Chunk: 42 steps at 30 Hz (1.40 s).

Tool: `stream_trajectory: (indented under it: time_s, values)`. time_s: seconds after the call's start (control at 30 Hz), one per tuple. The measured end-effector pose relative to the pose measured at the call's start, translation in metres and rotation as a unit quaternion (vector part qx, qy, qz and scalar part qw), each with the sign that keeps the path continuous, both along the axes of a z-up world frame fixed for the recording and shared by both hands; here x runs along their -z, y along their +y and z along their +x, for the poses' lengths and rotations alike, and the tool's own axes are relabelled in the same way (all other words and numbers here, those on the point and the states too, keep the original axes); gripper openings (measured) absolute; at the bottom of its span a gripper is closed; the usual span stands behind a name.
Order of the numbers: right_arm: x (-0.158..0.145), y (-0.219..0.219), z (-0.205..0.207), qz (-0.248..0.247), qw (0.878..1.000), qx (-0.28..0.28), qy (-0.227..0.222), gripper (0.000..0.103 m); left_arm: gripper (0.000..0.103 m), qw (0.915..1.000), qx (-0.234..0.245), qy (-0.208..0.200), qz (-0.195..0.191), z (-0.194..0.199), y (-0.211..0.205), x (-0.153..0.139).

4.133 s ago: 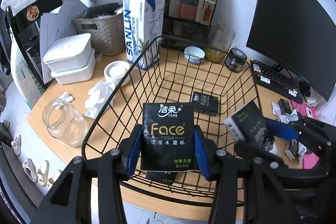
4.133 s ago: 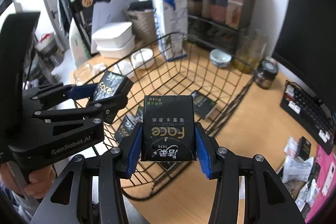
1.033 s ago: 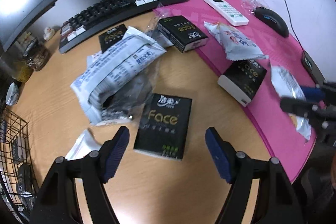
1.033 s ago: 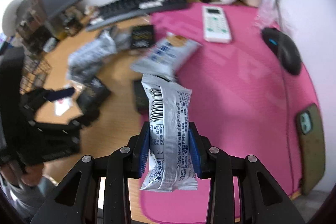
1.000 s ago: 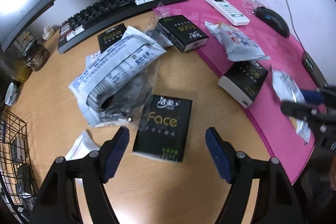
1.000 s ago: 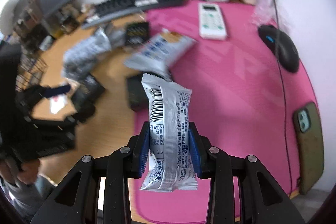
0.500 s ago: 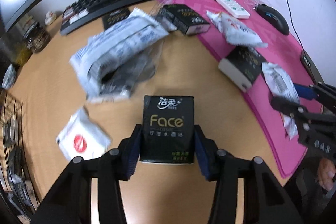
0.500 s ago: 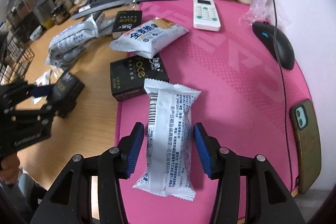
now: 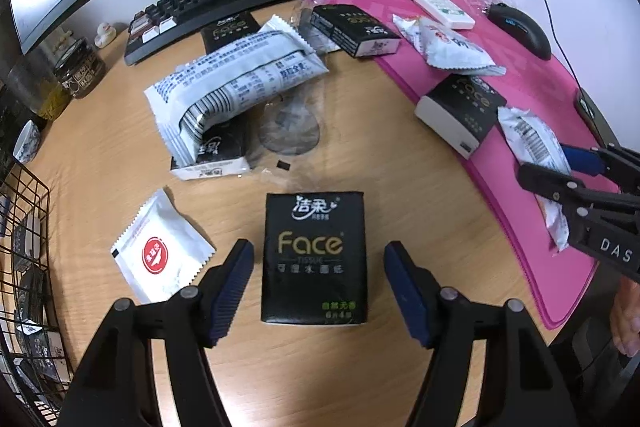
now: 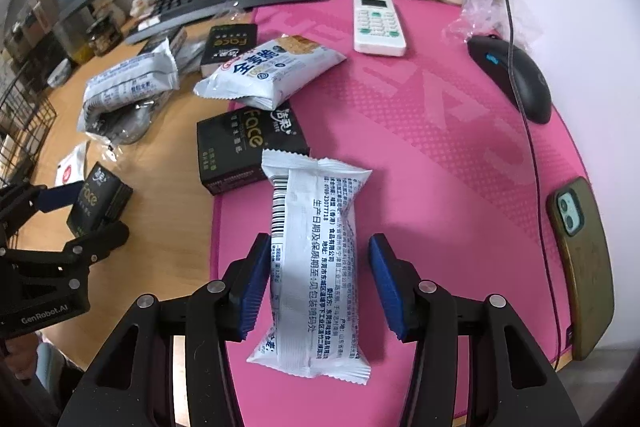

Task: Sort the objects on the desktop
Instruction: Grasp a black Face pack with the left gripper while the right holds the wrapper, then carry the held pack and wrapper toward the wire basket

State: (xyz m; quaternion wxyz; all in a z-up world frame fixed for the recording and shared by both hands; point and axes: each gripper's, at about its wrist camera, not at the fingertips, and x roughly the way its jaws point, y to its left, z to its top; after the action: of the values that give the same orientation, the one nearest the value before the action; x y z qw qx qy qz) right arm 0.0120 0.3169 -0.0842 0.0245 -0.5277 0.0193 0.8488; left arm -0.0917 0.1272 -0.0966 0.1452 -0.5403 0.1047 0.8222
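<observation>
Left gripper (image 9: pixel 318 291) is hovering over the wooden counter (image 9: pixel 400 187), its fingers (image 9: pixel 232 291) opening wide around a black Face tissue pack (image 9: pixel 314 259) that is lying flat between them, gaps on both sides, no pad touching. White sachet with red logo (image 9: pixel 160 255) is sitting just beside it at 9 o'clock. Grey snack bag (image 9: pixel 236 83) is lying at 11 o'clock, overlapping another tissue pack. Wire basket (image 9: pixel 24 247) is showing at the far 9 o'clock edge.

Right gripper (image 10: pixel 318 283) is pointing down over the pink mat (image 10: pixel 440 155), fingers (image 10: pixel 386 283) at medium width around a white snack packet (image 10: pixel 316 251) lying on the mat; the left pad is touching or nearly touching the wrapper, the right pad is clear of it. Second tissue pack (image 10: pixel 244 151) is sitting at 11 o'clock, straddling the mat edge under the packet's top. Mouse (image 10: pixel 516 79) is at 1 o'clock, phone (image 10: pixel 580 267) at 3 o'clock.
</observation>
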Motion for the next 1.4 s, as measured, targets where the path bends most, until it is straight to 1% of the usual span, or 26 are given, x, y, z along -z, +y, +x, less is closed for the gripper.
stream_trajectory:
  time_s: [0.03,0.07,0.1,0.13,0.2,0.37,0.47,0.57,0.63,0.7,0.77,0.83,0.9,0.97,1.03,1.1,1.13,1.17,1.2,1.23,1.33,1.4]
  values:
    - [0.0,-0.001,0.0,0.005,1.0,0.001,0.001,0.046,0.072,1.0,-0.001,-0.001,0.004,-0.001,-0.001,0.0]
    - [0.0,-0.001,-0.001,0.01,1.0,0.003,0.001,0.042,0.072,1.0,-0.001,-0.002,0.006,-0.001,-0.002,0.001]
    - [0.0,-0.001,-0.001,0.014,1.0,0.004,0.002,0.038,0.07,0.9999,-0.001,-0.003,0.01,-0.001,-0.003,0.001]
    - [0.0,-0.001,-0.001,0.012,1.0,0.003,0.002,0.038,0.067,0.9999,-0.001,-0.003,0.013,-0.001,-0.003,0.001]
    - [0.0,0.001,0.0,0.007,1.0,0.005,0.001,0.037,0.052,0.9999,0.0,-0.002,0.013,-0.001,-0.004,-0.001]
    - [-0.002,0.0,0.0,-0.008,1.0,0.004,-0.003,0.037,0.052,0.9999,-0.005,-0.004,0.011,0.002,-0.006,-0.002]
    - [-0.009,-0.006,0.002,-0.011,1.0,-0.003,0.002,0.037,0.052,0.9999,-0.006,0.004,0.012,0.006,-0.01,-0.009]
    - [-0.02,-0.018,0.003,-0.014,1.0,-0.017,0.014,0.037,0.052,0.9996,-0.013,0.02,0.015,0.012,-0.019,-0.026]
    - [-0.03,-0.03,0.004,-0.018,0.999,-0.033,0.024,0.037,0.052,0.9988,-0.025,0.04,0.016,0.018,-0.03,-0.043]
    - [-0.043,-0.047,0.006,-0.022,0.997,-0.057,0.039,0.037,0.052,0.9967,-0.04,0.069,0.013,0.025,-0.047,-0.064]
    - [-0.057,-0.072,0.008,-0.03,0.994,-0.089,0.055,0.037,0.052,0.9925,-0.069,0.101,0.011,0.033,-0.071,-0.087]
    - [-0.072,-0.105,0.006,-0.036,0.989,-0.124,0.07,0.037,0.052,0.9887,-0.093,0.116,0.017,0.037,-0.096,-0.103]
    - [-0.085,-0.137,0.006,-0.042,0.983,-0.155,0.086,0.037,0.052,0.9832,-0.124,0.132,0.02,0.044,-0.128,-0.119]
    - [-0.101,-0.179,0.006,-0.047,0.974,-0.198,0.103,0.037,0.052,0.9756,-0.16,0.15,0.018,0.055,-0.161,-0.133]
    - [-0.118,-0.228,0.01,-0.054,0.959,-0.252,0.118,0.037,0.052,0.9665,-0.194,0.167,0.014,0.07,-0.195,-0.149]
    - [-0.129,-0.266,0.015,-0.058,0.946,-0.292,0.127,0.037,0.052,0.9571,-0.231,0.175,0.008,0.084,-0.233,-0.159]
    - [-0.136,-0.291,0.018,-0.058,0.939,-0.314,0.131,0.037,0.052,0.9528,-0.248,0.175,0.006,0.089,-0.249,-0.16]
    - [-0.139,-0.307,0.02,-0.058,0.934,-0.325,0.133,0.037,0.052,0.9477,-0.27,0.171,0.004,0.094,-0.269,-0.159]
    - [-0.142,-0.324,0.022,-0.058,0.929,-0.338,0.136,0.037,0.052,0.9441,-0.285,0.165,0.004,0.097,-0.285,-0.157]
    - [-0.144,-0.345,0.024,-0.056,0.924,-0.353,0.138,0.037,0.052,0.9423,-0.294,0.161,0.003,0.099,-0.294,-0.153]
    - [-0.14,-0.382,0.022,-0.059,0.915,-0.378,0.128,0.037,0.052,0.9378,-0.315,0.146,0.005,0.102,-0.321,-0.141]
    - [-0.133,-0.401,0.018,-0.06,0.913,-0.386,0.116,0.037,0.052,0.9352,-0.328,0.134,0.011,0.103,-0.336,-0.132]
